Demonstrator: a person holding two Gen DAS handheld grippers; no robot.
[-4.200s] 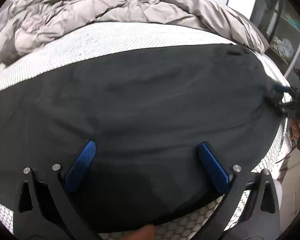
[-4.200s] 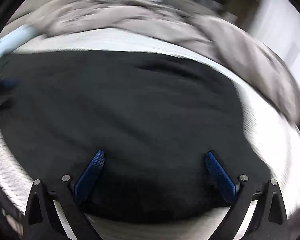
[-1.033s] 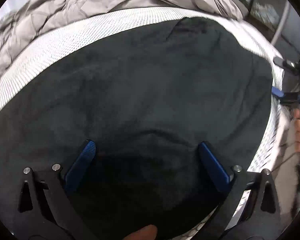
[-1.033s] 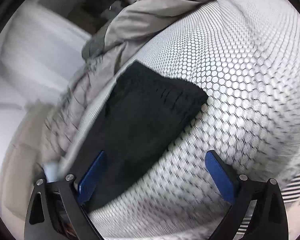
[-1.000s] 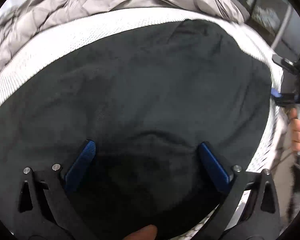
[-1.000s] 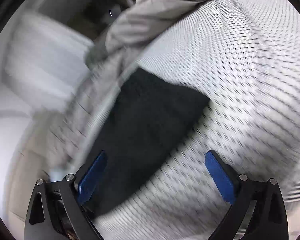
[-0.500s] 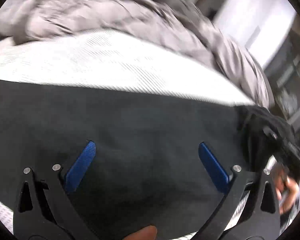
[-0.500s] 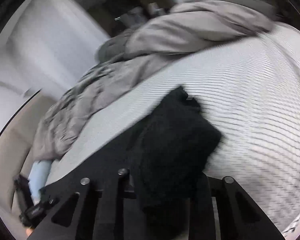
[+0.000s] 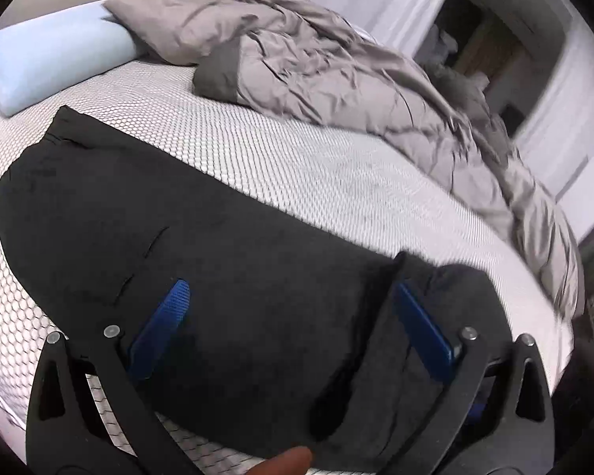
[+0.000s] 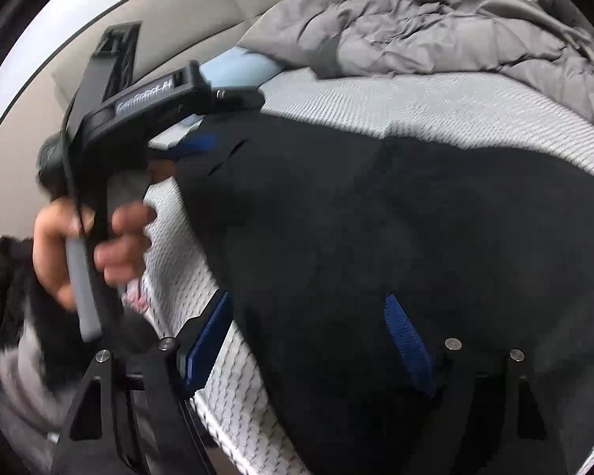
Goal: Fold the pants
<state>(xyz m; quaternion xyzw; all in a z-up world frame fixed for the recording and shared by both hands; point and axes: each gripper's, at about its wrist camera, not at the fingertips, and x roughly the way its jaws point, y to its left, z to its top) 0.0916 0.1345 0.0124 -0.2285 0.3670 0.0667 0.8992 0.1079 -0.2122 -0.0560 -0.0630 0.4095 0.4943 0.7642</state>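
Observation:
The black pants [image 9: 225, 229] lie spread on the white honeycomb mattress [image 9: 305, 158]. A folded-over end [image 9: 435, 316] rests on them at the near right. My left gripper [image 9: 293, 308] is open just above the pants, its blue pads wide apart. In the right wrist view the pants [image 10: 396, 229] fill the middle. My right gripper [image 10: 309, 324] is open over their near edge. The left gripper's body and the hand holding it show in the right wrist view [image 10: 146, 103] at the left.
A crumpled grey duvet [image 9: 336, 67] lies along the far side of the bed. A light blue pillow [image 9: 47, 59] sits at the far left. A beige headboard [image 10: 170, 27] stands behind. Dark shelving [image 9: 487, 51] is at the right.
My right gripper was shut on the pants' end half a second ago and has opened, leaving that end on the pants. My left gripper has swung left toward the waist end.

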